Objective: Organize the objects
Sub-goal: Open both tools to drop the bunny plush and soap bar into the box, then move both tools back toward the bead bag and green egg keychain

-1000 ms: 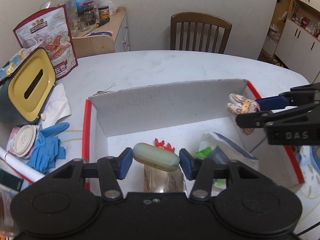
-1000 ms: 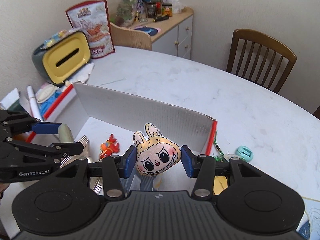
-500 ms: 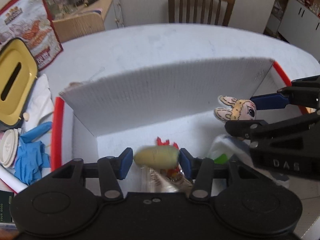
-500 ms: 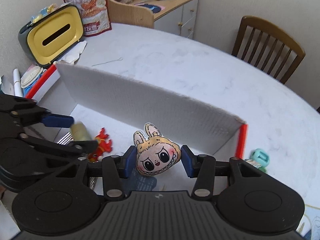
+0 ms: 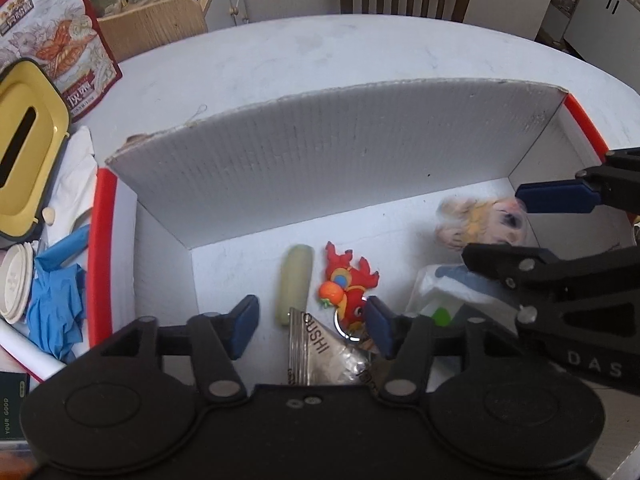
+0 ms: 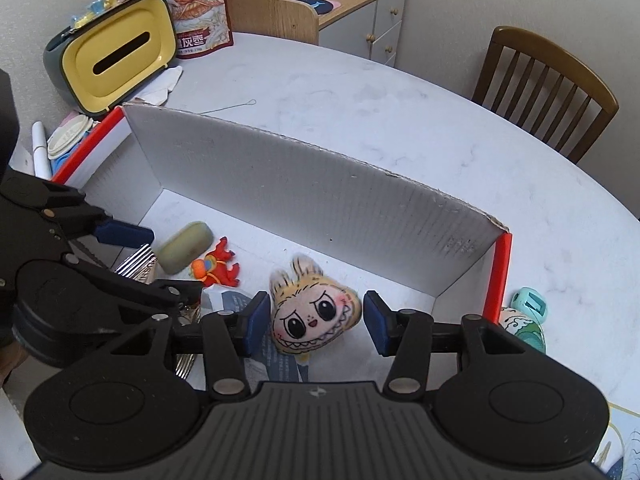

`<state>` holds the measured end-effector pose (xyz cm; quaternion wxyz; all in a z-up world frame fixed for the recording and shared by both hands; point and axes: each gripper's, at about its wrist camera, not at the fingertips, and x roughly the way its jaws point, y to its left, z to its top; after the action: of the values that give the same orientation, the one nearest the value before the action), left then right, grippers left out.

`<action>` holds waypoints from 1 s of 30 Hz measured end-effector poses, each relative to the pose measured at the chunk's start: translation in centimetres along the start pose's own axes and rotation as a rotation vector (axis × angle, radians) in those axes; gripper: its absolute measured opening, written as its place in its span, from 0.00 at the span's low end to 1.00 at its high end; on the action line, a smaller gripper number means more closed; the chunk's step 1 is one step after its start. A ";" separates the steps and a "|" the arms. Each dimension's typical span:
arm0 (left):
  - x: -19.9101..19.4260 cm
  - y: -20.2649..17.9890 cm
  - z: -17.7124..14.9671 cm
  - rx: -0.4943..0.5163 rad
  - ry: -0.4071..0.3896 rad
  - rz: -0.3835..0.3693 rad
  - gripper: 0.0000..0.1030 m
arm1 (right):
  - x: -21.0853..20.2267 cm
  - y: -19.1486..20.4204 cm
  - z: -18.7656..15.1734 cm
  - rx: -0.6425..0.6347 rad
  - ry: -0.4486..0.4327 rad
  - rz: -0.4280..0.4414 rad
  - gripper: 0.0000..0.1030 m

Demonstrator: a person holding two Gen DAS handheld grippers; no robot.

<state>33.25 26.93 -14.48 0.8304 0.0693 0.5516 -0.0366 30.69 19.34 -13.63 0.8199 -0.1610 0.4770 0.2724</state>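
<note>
Left wrist view: the left gripper (image 5: pixel 312 326) hangs over a white cardboard box (image 5: pixel 320 152) with a red rim, standing on a pale round table (image 5: pixel 320 52). Its blue-padded jaws are spread wide and hold nothing. On the box floor between and just beyond them lies a pale green oblong case (image 5: pixel 295 282), end-on to the camera. Just beside it on the right is a red rubbery figure (image 5: pixel 348 284), and nearer the camera a clear packet (image 5: pixel 320 354) printed with letters. Farther right, the plush face toy (image 5: pixel 476 226) appears blurred, between the fingers of the right gripper (image 5: pixel 516 226). Outside the box on the left sit a yellow tissue box (image 5: pixel 24 148) and blue gloves (image 5: pixel 54 304).

Right wrist view: the right gripper's jaws are parted, with a gap on each side of the plush toy (image 6: pixel 314 312), so nothing is gripped. The toy lies face up on the box floor, partly on a printed white pouch (image 6: pixel 276 360). The green case (image 6: pixel 185 246) rests to the left, near the left gripper (image 6: pixel 152 264).

Judging by looks, the plush is light and soft and would squash under a pinch; its cheeks offer the best hold. The case seems rigid and smooth, perhaps slippery, best taken across its narrow sides.
</note>
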 end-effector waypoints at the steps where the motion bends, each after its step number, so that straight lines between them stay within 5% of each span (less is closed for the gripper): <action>1: -0.1 -0.1 0.0 0.004 -0.007 0.001 0.59 | -0.2 0.0 -0.1 -0.001 -0.005 -0.001 0.50; 19: -5.8 -1.5 -1.2 -0.010 -0.134 -0.029 0.68 | -9.3 -1.5 -1.9 0.045 -0.139 0.081 0.59; 30: -10.7 -5.1 -2.1 0.014 -0.233 -0.065 0.75 | -16.6 -6.6 -6.1 0.091 -0.232 0.091 0.66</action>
<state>26.46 22.02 -5.82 0.8868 0.0527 0.4530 -0.0752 23.87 5.96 -2.19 0.8628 -0.0696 0.3977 0.3041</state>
